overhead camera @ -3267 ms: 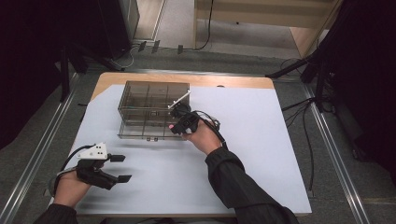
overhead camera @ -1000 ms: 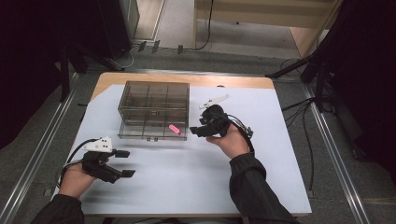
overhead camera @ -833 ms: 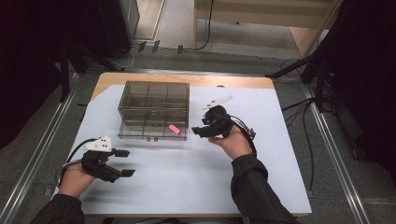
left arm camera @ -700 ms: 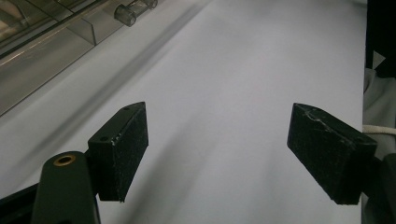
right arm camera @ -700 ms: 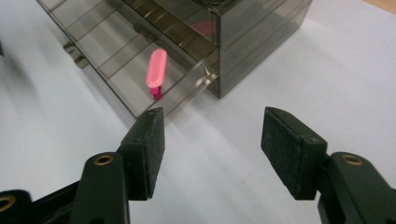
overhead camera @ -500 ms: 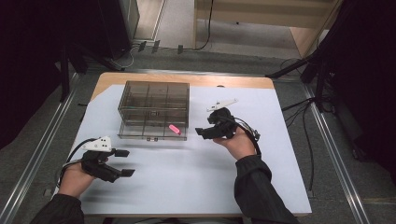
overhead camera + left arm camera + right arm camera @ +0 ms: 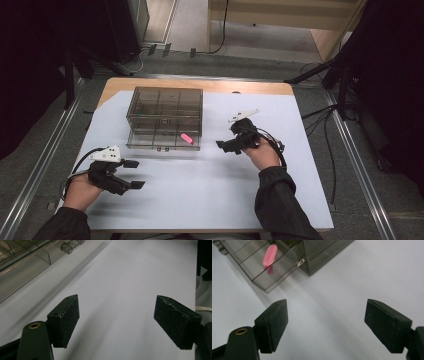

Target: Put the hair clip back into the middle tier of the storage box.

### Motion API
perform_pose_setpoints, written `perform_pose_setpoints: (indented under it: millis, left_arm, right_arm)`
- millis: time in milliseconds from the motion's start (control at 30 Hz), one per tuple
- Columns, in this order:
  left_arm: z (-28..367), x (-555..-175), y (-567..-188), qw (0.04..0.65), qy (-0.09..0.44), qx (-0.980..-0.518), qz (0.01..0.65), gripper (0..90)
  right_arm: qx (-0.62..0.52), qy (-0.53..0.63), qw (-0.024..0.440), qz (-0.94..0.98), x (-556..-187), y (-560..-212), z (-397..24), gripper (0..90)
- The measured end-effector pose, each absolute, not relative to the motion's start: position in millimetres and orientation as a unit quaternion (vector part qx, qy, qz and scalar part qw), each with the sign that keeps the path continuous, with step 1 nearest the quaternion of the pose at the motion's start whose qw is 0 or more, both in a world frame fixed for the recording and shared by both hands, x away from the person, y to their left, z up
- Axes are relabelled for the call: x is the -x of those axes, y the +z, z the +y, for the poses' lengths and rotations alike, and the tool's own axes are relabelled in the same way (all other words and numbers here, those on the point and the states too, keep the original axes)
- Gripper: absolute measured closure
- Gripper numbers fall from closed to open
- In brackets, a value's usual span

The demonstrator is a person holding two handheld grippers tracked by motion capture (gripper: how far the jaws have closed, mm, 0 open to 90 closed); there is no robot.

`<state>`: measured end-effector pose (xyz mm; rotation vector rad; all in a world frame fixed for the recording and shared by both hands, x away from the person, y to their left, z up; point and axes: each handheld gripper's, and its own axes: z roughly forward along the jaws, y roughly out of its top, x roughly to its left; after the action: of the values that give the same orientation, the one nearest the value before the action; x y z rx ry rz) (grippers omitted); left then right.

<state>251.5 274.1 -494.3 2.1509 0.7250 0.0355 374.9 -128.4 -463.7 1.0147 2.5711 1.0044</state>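
Right gripper view: jaws spread wide of the right gripper [image 7: 325, 325], empty, facing a pink capsule-shaped piece [image 7: 270, 251] in the smoky compartment box [image 7: 287, 257]; left gripper [image 7: 116, 322] jaws likewise apart, nothing between; high view places the box [image 7: 165, 117] on a white sheet [image 7: 210, 185] over a wooden table [image 7: 200, 86], grey floor around.

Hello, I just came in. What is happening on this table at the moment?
A person holds a gripper in each hand above a white sheet. Both the left gripper and the right gripper are open and hold nothing. A small pink object lies in the smoky clear drawer box, at its front right corner. The right gripper hovers just right of the box.
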Motion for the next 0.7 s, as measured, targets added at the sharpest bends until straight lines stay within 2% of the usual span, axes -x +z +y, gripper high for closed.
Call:
perform_pose_setpoints:
  millis: [700]
  left_arm:
    - [270.6, -252.7, -493.3, 0.425, 0.012, -0.86, 0.282, 21.4]
  right_arm:
    - [-0.35, 0.328, 0.123, 0.869, -379.3, -473.9, -148.1, 19.7]
